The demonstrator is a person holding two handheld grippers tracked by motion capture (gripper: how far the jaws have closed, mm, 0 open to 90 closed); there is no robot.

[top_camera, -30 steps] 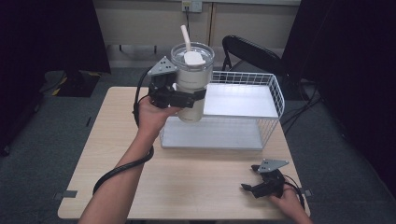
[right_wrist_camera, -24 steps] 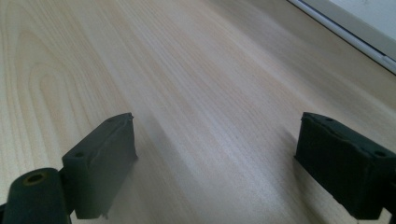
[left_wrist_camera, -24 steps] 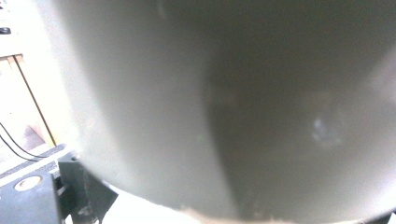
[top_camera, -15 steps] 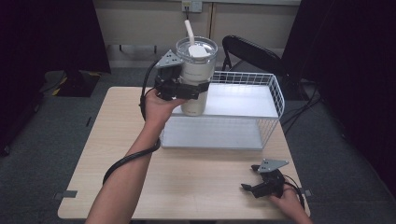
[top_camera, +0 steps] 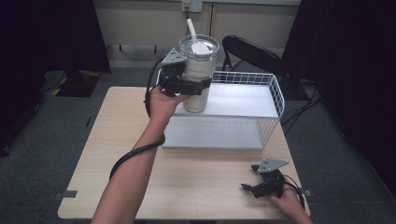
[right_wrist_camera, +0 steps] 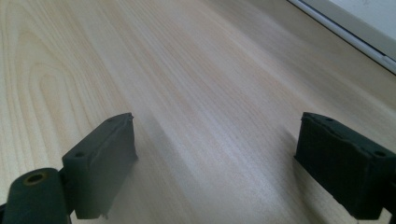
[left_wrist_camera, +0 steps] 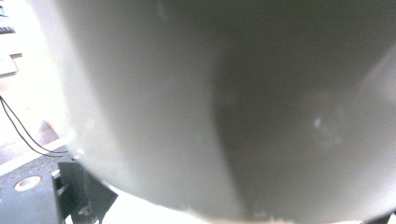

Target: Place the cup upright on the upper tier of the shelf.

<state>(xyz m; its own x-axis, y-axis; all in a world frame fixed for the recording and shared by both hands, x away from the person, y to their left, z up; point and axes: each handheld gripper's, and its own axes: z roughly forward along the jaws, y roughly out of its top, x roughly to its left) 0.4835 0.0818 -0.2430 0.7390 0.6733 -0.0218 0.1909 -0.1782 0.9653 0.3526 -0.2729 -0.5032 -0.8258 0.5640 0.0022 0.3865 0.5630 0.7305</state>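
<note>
A cream tumbler (top_camera: pixel 201 65) with a clear lid and a white straw (top_camera: pixel 191 27) stands upright at the left end of the white rack's upper shelf (top_camera: pixel 243 100). My left gripper (top_camera: pixel 194 87) is shut on its body from the left. I cannot tell whether its base touches the shelf. In the left gripper view the tumbler's wall (left_wrist_camera: pixel 233 93) is right against the lens, with one black finger (left_wrist_camera: pixel 84 191) at the bottom left. My right gripper (top_camera: pixel 250 186) lies open on the wooden table (top_camera: pixel 196 186) near the front right corner, with bare wood (right_wrist_camera: pixel 187 70) between its fingers (right_wrist_camera: pixel 102 163).
The rack has a white wire wall (top_camera: pixel 275 93) along its back and right side and a grey lower tray (top_camera: pixel 210 135) toward me. A black chair (top_camera: pixel 252 51) stands behind the table. The rack's edge (right_wrist_camera: pixel 355 32) runs across the right gripper view's top right.
My left gripper has carried the tumbler a little farther back and to the right over the rack's shelf and set it more upright. The right gripper has stayed where it was.
</note>
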